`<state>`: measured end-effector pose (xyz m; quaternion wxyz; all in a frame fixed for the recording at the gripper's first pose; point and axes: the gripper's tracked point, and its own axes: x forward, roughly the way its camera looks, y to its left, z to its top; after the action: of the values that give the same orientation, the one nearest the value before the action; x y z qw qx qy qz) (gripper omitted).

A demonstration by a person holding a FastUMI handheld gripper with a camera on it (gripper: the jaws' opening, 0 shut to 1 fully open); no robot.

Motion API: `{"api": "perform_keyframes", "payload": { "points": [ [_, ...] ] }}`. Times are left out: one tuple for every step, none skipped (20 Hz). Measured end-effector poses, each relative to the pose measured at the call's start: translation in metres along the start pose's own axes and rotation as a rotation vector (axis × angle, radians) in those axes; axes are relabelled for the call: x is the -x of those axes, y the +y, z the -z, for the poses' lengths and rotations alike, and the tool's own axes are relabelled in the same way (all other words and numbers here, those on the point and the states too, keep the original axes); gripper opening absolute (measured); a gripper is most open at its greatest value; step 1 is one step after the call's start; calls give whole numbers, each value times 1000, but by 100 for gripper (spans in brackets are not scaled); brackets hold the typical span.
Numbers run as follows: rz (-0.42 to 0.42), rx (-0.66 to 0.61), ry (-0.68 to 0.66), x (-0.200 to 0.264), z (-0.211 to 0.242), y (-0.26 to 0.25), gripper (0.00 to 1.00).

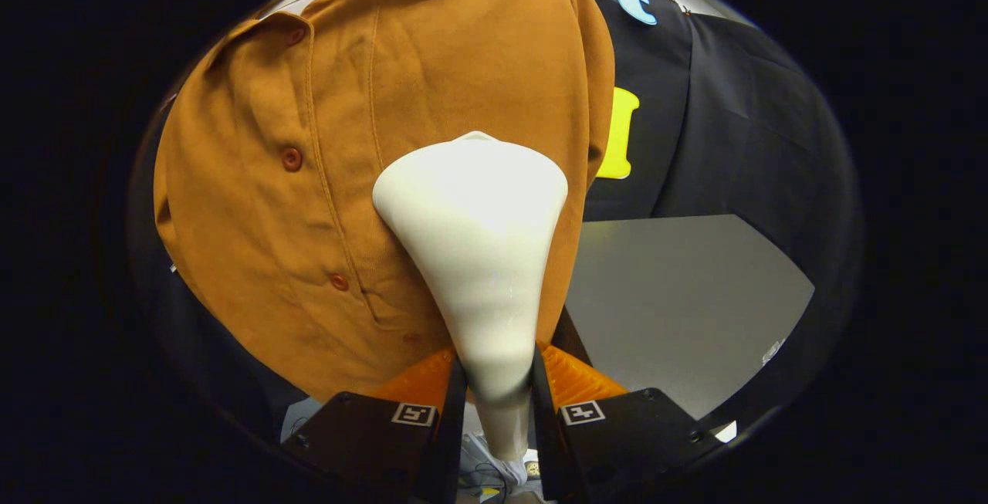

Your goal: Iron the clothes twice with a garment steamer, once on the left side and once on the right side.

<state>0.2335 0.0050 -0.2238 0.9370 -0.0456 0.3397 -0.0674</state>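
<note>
A brown button-up shirt [340, 149] hangs upright in front of the booth wall, its button placket running down left of the steamer. The cream garment steamer [475, 234] rises from between my fingers, its wide head laid against the shirt's right half, to the right of the placket, about mid-height. My gripper [498, 392] is shut on the steamer's narrow handle, both fingers pressing its sides. The steamer head hides the cloth behind it.
A grey table top [679, 295] lies to the right of the shirt, below the dark cloth wall [741, 118]. Under the fingers a white cord [494, 465] trails down from the steamer handle.
</note>
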Motion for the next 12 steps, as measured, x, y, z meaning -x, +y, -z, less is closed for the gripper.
{"api": "perform_keyframes", "payload": {
  "points": [
    [0, 0, 20, 0, 7, 0, 44],
    [-2, 1, 42, -1, 15, 1, 44],
    [-4, 3, 62, -3, 24, 2, 44],
    [-6, 5, 84, -5, 31, 3, 44],
    [-8, 7, 104, -9, 40, 3, 44],
    [-10, 11, 125, -11, 47, 3, 44],
    [-13, 15, 147, -10, 55, 4, 44],
    [-15, 20, 168, -11, 61, 4, 44],
    [-17, 24, 188, -11, 69, 3, 44],
    [-15, 25, 203, -11, 75, 3, 44],
    [-9, 23, 213, -11, 78, 1, 44],
    [2, 19, 215, -10, 80, -1, 44]
  ]
}}
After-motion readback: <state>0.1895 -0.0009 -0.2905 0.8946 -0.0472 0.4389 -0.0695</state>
